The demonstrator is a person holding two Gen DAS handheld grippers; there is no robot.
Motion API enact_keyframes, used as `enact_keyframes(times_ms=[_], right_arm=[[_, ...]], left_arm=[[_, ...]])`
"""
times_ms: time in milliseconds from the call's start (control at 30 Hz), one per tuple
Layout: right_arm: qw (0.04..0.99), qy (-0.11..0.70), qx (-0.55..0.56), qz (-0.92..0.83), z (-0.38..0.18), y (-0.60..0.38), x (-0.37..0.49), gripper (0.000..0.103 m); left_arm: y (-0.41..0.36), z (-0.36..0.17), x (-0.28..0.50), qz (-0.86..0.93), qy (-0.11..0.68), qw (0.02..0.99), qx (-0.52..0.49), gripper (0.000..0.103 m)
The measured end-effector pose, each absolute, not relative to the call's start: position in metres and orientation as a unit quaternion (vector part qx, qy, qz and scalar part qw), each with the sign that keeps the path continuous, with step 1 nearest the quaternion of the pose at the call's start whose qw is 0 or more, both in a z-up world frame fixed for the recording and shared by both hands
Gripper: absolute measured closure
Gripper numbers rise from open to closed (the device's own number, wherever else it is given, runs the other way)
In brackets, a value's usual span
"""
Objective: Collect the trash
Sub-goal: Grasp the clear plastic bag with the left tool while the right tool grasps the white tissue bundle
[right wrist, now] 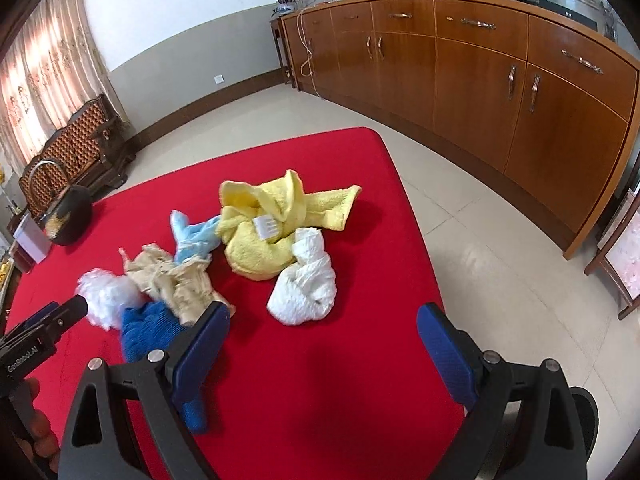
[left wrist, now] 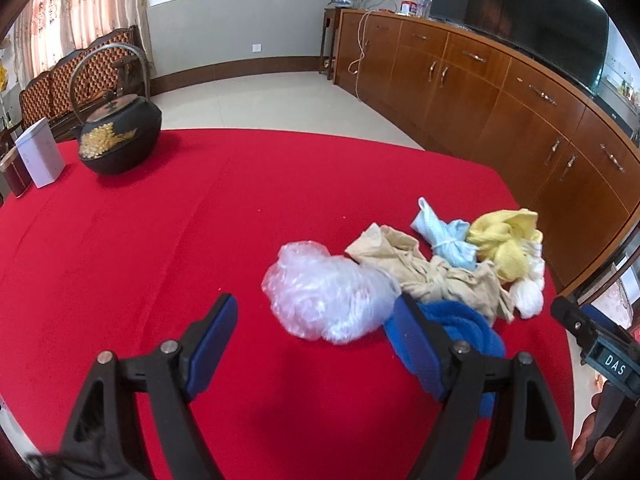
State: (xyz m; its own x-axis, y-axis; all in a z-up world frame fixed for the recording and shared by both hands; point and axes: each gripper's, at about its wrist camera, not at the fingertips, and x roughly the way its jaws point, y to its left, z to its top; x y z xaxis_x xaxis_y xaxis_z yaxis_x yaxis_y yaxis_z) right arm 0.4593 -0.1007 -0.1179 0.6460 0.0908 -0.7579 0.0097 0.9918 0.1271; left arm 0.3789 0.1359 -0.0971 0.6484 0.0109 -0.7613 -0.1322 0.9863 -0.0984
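Left tongs (left wrist: 314, 342): angled steeply down over the red tabletop (left wrist: 140, 248), jaws spread, nothing between the pads; the clear plastic bag (left wrist: 328, 292) lies just beyond the gap, and the right-hand pad overlaps the blue cloth (left wrist: 460, 332). Right tongs (right wrist: 324, 336): same downward tilt, jaws spread and empty; the white cloth (right wrist: 304, 284) lies just beyond the gap, and the left-hand pad covers part of the blue cloth.

Trash location: one cluster on the right part of the tabletop, near its right edge; plastic bag, beige cloth (left wrist: 432, 272), light blue cloth (left wrist: 448, 240), yellow towel (left wrist: 504, 244), white cloth and blue cloth, touching or overlapping.

Left wrist view only: black teapot (left wrist: 120, 136) with gold pattern at far left, in full; white box (left wrist: 40, 152) and dark red tin (left wrist: 14, 176) beside it; dark screen (left wrist: 520, 12) above the wooden cabinets (left wrist: 500, 104).

Right wrist view only: white tag on the yellow towel; the white cloth in full; fingers (right wrist: 38, 436) of a hand gripping the left tongs handle at lower left; tiled floor (right wrist: 500, 264) right of the tabletop.
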Motion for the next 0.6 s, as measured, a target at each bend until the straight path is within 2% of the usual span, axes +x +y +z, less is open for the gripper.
enact_keyframes(times_ms=[400,467,600], right_arm=[[0.898,0.435,0.066,0.020,-0.139,-0.104,0.491,0.007],[0.899,0.434,0.059,0.018,-0.140,-0.103,0.494,0.012],[0.890,0.450,0.059,0.031,-0.148,-0.100,0.504,0.050]], left_arm=[[0.133,-0.118,0.394,0.039,0.435,0.894,-0.098,0.021],[0.133,-0.120,0.397,0.035,0.439,0.892,-0.100,0.021],[0.134,-0.125,0.397,0.027,0.440,0.891,-0.106,0.023]])
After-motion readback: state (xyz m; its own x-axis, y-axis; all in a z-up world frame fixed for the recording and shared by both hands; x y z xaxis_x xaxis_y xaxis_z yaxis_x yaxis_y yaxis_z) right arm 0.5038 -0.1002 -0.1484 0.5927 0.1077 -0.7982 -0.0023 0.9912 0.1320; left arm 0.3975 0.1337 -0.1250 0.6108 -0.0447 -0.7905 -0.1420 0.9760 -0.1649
